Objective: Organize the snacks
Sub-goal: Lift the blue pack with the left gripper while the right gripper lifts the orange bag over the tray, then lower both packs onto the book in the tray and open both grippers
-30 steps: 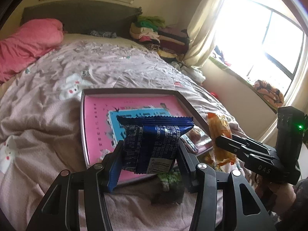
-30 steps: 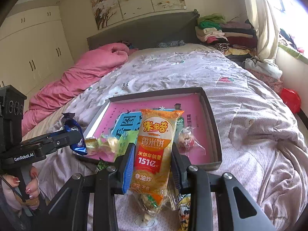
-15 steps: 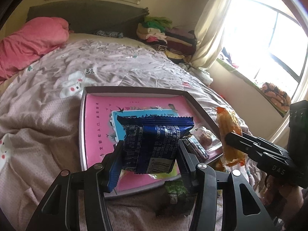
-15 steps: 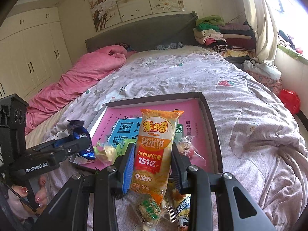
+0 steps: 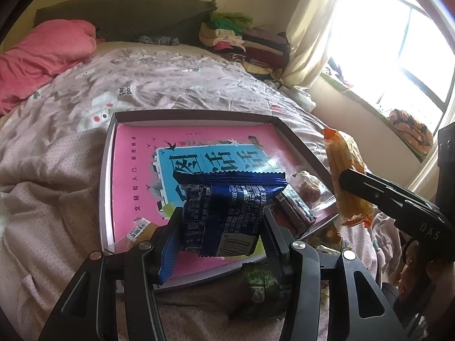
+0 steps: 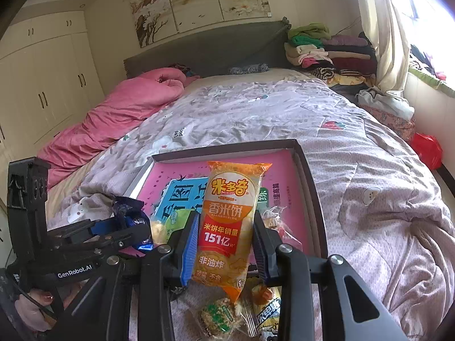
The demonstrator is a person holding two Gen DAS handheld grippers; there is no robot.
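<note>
My left gripper is shut on a dark blue snack packet, held over the near part of a shallow pink-bottomed box lying on the bed. My right gripper is shut on a tall orange rice-cracker packet, upright above the box's near right edge. Each gripper shows in the other view: the right gripper with the orange packet, the left gripper with the blue packet. A wrapped round sweet and a small dark bar lie inside the box.
Loose snack packets lie on the quilt in front of the box. A pink duvet is heaped at the far left, folded clothes at the headboard's right. A bright window is at the right; a hand holds the left gripper.
The left gripper has come forward and down with the blue packet, so the box looks larger and nearer. The right gripper and its orange packet have hardly moved.
</note>
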